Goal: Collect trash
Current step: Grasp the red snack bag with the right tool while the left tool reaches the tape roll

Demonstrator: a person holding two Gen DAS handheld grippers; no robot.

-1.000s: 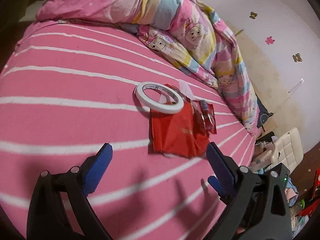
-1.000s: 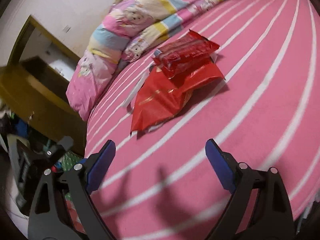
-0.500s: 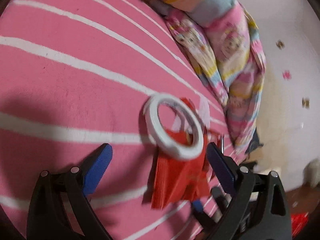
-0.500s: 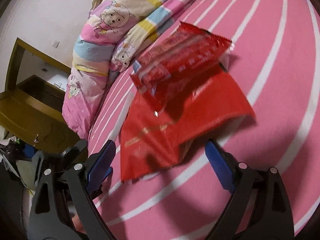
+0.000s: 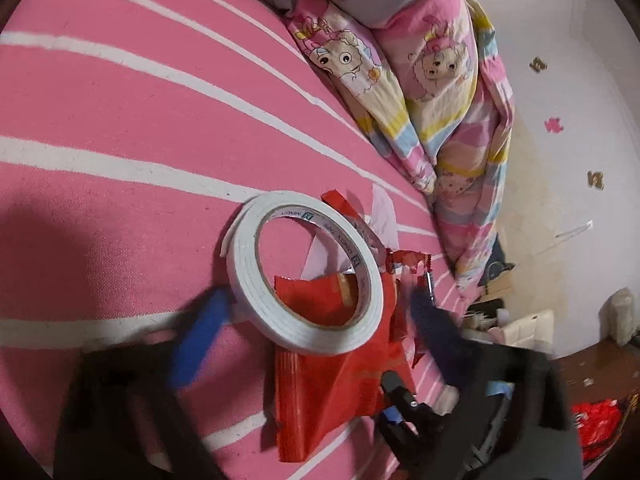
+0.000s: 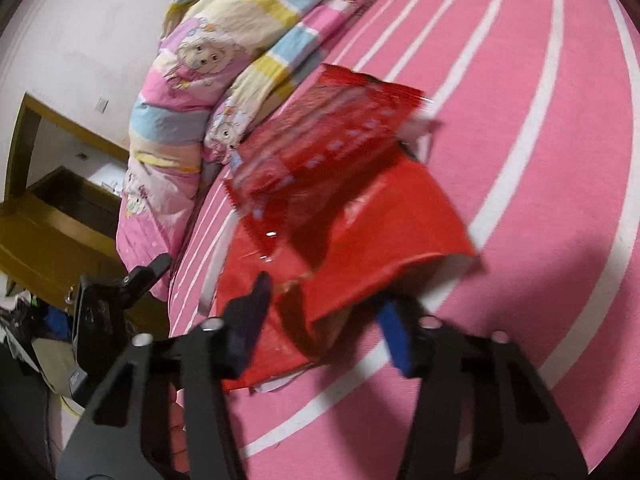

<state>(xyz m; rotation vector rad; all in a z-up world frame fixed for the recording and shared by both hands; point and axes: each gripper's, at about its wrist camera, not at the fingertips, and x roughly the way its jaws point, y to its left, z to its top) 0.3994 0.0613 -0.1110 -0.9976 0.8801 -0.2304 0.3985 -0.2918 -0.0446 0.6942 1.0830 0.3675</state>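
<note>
A white tape roll (image 5: 304, 280) lies on a flat red bag (image 5: 332, 392) on the pink striped bed. My left gripper (image 5: 316, 324) straddles the roll's near edge. Its jaws are closing and its blue fingers (image 5: 200, 344) stand just outside the roll. In the right wrist view a crinkled red snack wrapper (image 6: 332, 148) rests on the same red bag (image 6: 372, 232). The jaws of my right gripper (image 6: 324, 320) are also closing. The bag's raised near corner sits between them, and blur hides whether the pads touch it.
A bunched cartoon-print quilt (image 5: 420, 80) lies along the bed's far side by the wall. The striped sheet (image 6: 540, 160) stretches to the right. Brown wooden furniture (image 6: 40, 232) stands beyond the bed edge. Clutter and a red item (image 5: 596, 424) lie on the floor.
Both grippers came closer and lower onto the pile. Their wide jaws have narrowed, the left around the tape roll, the right around the red bag's corner.
</note>
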